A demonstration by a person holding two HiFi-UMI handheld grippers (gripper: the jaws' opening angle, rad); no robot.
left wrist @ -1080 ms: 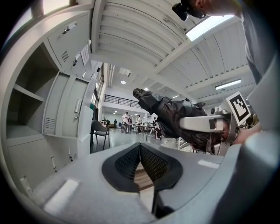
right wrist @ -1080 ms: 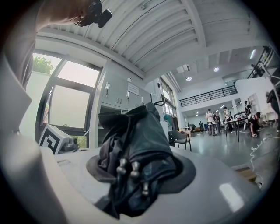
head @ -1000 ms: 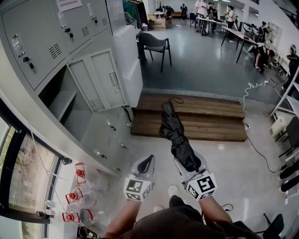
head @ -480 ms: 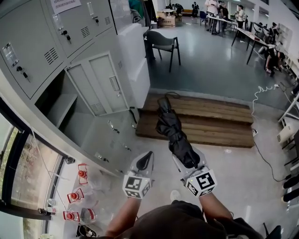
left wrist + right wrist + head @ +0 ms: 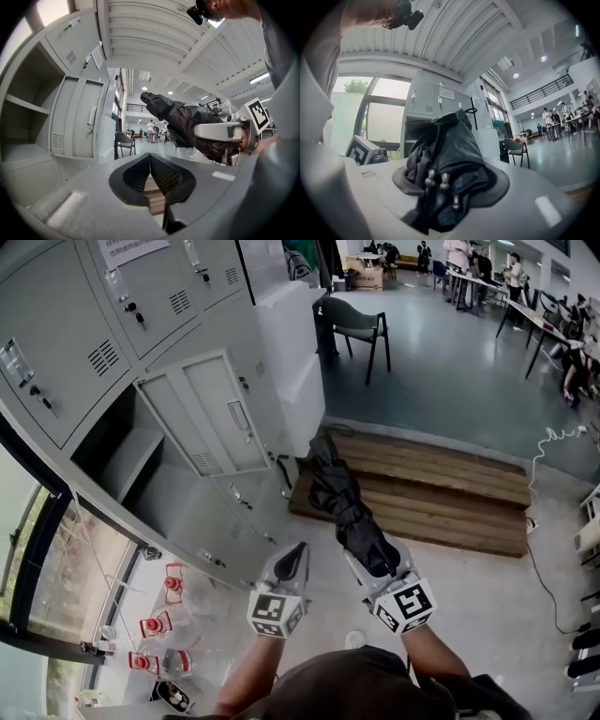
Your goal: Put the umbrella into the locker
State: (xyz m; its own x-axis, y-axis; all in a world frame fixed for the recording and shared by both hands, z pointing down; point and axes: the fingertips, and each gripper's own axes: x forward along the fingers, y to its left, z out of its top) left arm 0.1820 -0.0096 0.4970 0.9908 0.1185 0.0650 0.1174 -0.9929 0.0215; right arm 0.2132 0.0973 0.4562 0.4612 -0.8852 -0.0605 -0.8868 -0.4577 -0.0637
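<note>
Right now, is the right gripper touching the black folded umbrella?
Touching. In the right gripper view, the right gripper has both pads pressed on the bunched fabric of the black folded umbrella.

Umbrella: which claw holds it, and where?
The right claw holds the black umbrella by its bunched fabric, at the end with the metal rib tips. The left claw is empty.

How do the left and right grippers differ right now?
Load: the right gripper is clamped on the folded black umbrella, while the left gripper holds nothing.
Jaws: the right gripper's stand apart around the umbrella's bundled fabric, and the left gripper's are together at the tips.
Shared: both are held side by side in front of the person, pointing ahead.
</note>
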